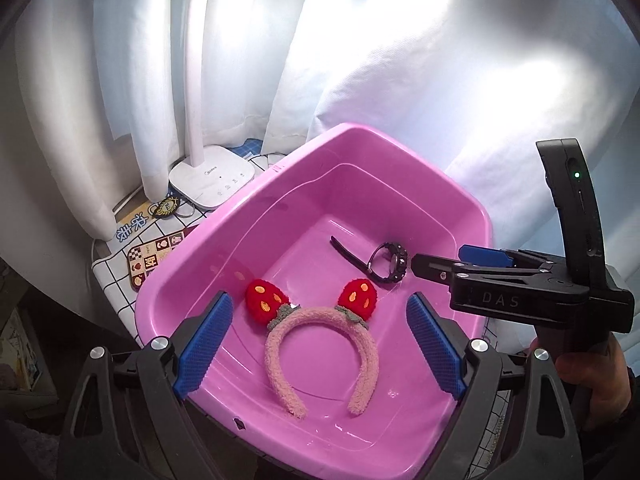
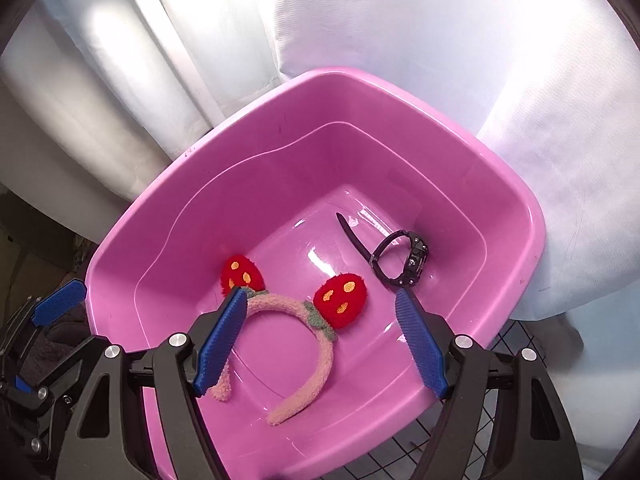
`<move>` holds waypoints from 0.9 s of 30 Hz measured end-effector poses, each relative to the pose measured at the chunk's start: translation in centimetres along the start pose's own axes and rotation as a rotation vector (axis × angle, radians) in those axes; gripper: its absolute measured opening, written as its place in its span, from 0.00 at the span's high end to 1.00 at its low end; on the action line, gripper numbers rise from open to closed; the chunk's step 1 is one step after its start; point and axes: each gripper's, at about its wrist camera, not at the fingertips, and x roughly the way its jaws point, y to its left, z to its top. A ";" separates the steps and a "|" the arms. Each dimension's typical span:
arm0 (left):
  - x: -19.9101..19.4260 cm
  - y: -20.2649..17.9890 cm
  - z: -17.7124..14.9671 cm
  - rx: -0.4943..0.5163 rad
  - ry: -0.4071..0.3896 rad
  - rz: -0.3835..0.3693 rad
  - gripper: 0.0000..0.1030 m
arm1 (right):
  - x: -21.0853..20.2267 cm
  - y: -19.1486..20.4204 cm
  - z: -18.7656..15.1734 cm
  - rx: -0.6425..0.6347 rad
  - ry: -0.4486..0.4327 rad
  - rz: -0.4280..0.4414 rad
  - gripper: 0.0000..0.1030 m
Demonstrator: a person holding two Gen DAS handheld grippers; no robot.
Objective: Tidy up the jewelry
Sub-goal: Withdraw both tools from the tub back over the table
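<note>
Headband [image 1: 320,354] & watch [image 1: 386,262] in pink tub [image 1: 224,236]; apart; both grippers open.

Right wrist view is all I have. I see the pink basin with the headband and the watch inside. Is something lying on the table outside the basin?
Observer: Yes. To the left of the basin, a white lamp base stands on the checked cloth.
Operator: Is there anything small near it?
Observer: A black and gold charm with a ring lies beside the lamp base, on its near side.
Operator: And the left gripper, is it open?
Observer: Yes. The left gripper is open above the headband and holds nothing.
</note>
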 end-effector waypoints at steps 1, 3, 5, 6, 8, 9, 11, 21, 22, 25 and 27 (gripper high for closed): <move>-0.5 -0.3 0.0 0.013 -0.014 -0.002 0.12 | -0.7 -0.2 -0.3 0.010 -0.016 0.006 0.29; -1.3 -0.9 -0.1 0.041 -0.038 -0.009 0.12 | -2.0 -0.8 -1.2 0.037 -0.046 0.013 0.29; -2.0 -1.5 -0.2 0.063 -0.054 -0.020 0.11 | -3.2 -1.6 -2.3 0.065 -0.072 0.008 0.29; -2.2 -1.8 -0.4 0.070 -0.058 -0.022 0.10 | -3.8 -2.0 -2.9 0.078 -0.083 0.003 0.29; -2.5 -2.3 -0.7 0.072 -0.057 -0.031 0.09 | -5.0 -2.8 -4.2 0.098 -0.108 -0.013 0.29; -2.5 -2.5 -0.9 0.070 -0.051 -0.037 0.09 | -5.7 -3.2 -4.7 0.105 -0.120 -0.028 0.29; -2.6 -2.9 -1.3 0.066 -0.041 -0.049 0.09 | -6.7 -3.7 -6.1 0.117 -0.137 -0.050 0.29; -4.3 -6.1 -4.4 0.091 -0.039 -0.054 0.08 | -10.5 -7.3 -14.6 0.238 -0.188 -0.086 0.29; -4.7 -6.5 -4.8 0.096 -0.040 -0.055 0.08 | -10.9 -7.6 -15.9 0.252 -0.192 -0.092 0.29; -5.5 -8.1 -6.3 0.115 -0.044 -0.060 0.08 | -11.7 -8.4 -19.4 0.281 -0.195 -0.098 0.29; -5.9 -9.2 -7.4 0.123 -0.038 -0.060 0.08 | -12.0 -9.0 -21.9 0.299 -0.186 -0.101 0.29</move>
